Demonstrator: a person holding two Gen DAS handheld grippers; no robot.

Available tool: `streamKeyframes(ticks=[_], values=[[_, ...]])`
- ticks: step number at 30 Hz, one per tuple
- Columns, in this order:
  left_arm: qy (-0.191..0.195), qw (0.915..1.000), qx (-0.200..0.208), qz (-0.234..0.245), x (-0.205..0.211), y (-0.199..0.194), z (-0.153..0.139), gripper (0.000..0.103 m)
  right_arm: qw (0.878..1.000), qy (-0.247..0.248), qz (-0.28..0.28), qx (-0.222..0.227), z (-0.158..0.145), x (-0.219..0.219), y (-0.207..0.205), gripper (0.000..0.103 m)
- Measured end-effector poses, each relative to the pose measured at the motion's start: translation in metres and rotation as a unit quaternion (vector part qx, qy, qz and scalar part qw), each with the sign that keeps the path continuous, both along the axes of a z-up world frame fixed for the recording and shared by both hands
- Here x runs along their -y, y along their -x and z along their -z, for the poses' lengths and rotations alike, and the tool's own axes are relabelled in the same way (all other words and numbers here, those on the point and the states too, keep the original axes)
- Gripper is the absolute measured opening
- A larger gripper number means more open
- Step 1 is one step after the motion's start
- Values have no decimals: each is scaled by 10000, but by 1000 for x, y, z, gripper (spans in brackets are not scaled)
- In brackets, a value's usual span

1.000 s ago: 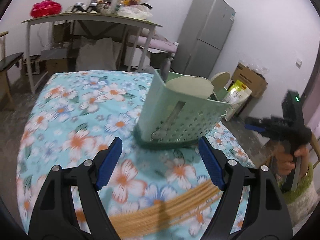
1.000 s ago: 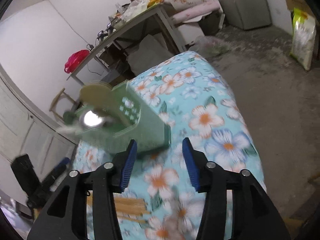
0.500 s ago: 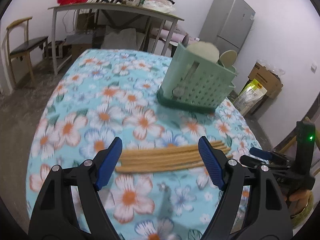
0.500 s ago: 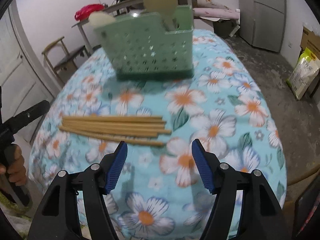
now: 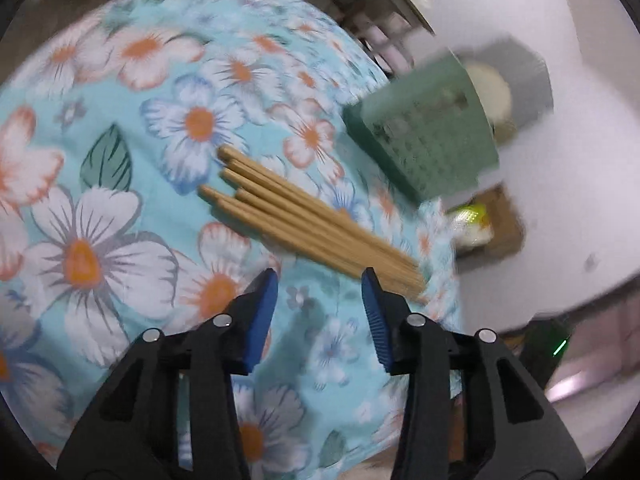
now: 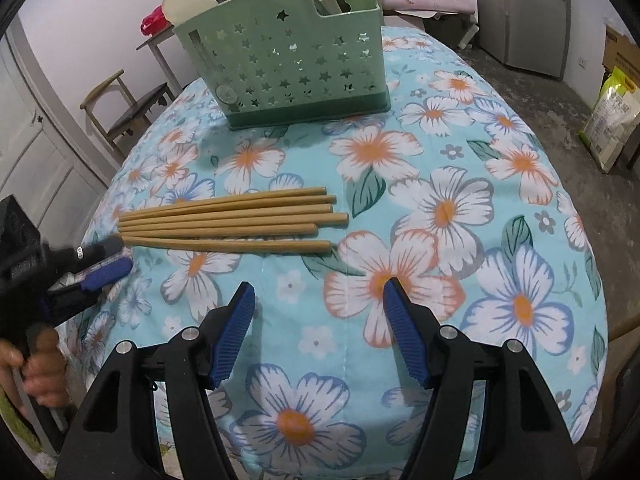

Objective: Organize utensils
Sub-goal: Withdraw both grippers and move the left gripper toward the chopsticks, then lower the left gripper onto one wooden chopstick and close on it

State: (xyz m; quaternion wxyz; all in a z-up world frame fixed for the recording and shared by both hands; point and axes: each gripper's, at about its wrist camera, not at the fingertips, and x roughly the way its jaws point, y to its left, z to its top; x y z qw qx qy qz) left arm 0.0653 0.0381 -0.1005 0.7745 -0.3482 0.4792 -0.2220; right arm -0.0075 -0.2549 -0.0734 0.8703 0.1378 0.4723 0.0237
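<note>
Several wooden chopsticks (image 6: 228, 220) lie side by side on the flowered tablecloth (image 6: 440, 208), in front of a green perforated utensil caddy (image 6: 288, 68) that holds pale spoons. My right gripper (image 6: 320, 292) hovers open near the table's front, short of the chopsticks, with nothing between its fingers. In the left wrist view the chopsticks (image 5: 312, 224) run diagonally toward the caddy (image 5: 428, 136). My left gripper (image 5: 319, 280) is closing its jaws just short of their thin ends, with only cloth between the pads. The right wrist view shows the left gripper (image 6: 100, 260) low at the chopsticks' thin ends, a hand holding it.
A wooden chair (image 6: 120, 100) and a white door stand left of the table. A grey fridge (image 6: 520, 12), a cardboard box and a yellow-green bag (image 6: 608, 120) are on the right. A cluttered work table stands behind the caddy. The cloth drops away at the table's rounded edges.
My left gripper has dropped toward the chopsticks' thin ends and rolled, and its jaws have narrowed. My right gripper has swung from the caddy to the table's front, with its jaws wider.
</note>
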Motion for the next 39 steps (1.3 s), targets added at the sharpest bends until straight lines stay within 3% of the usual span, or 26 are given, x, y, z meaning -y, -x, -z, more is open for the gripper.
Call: streamKeyframes(ticks=[3, 6, 10, 22, 25, 29, 30, 32, 34, 37, 39], values=[[539, 9977, -287, -309, -11, -8, 9, 36, 10000, 24, -19, -7, 2, -2, -1, 65], [816, 9935, -522, -590, -17, -12, 18, 24, 10000, -9, -9, -3, 2, -1, -3, 65], [806, 9925, -596, -699, -18, -12, 22, 13, 10000, -55, -5, 9, 3, 0, -6, 65], [740, 9874, -833, -1125, -54, 9, 12, 12, 9999, -119, -61, 15, 3, 3, -7, 65], [554, 9892, -836, -1071, -59, 14, 6, 14, 9998, -172, -61, 23, 3, 5, -6, 65], [-669, 9951, -169, -704, -52, 26, -23, 20, 9998, -192, -37, 40, 1, 9, -5, 65], [-1238, 9909, 252, -473, -43, 31, -36, 20, 9998, -197, -32, 51, 1, 11, -5, 65], [-1909, 9775, 900, 20, -24, 39, -53, 20, 9997, -231, -26, 72, -1, 15, -4, 65], [-2215, 9646, 1325, 541, -4, 42, -64, 20, 9996, -287, -8, 71, -2, 19, -5, 65], [-2673, 9320, 1906, 1535, 40, 43, -72, 21, 9989, -457, 79, 53, -3, 27, -6, 65], [-3079, 9002, 2278, 2073, 68, 45, -71, 22, 9983, -574, 122, 38, -2, 30, -6, 65]])
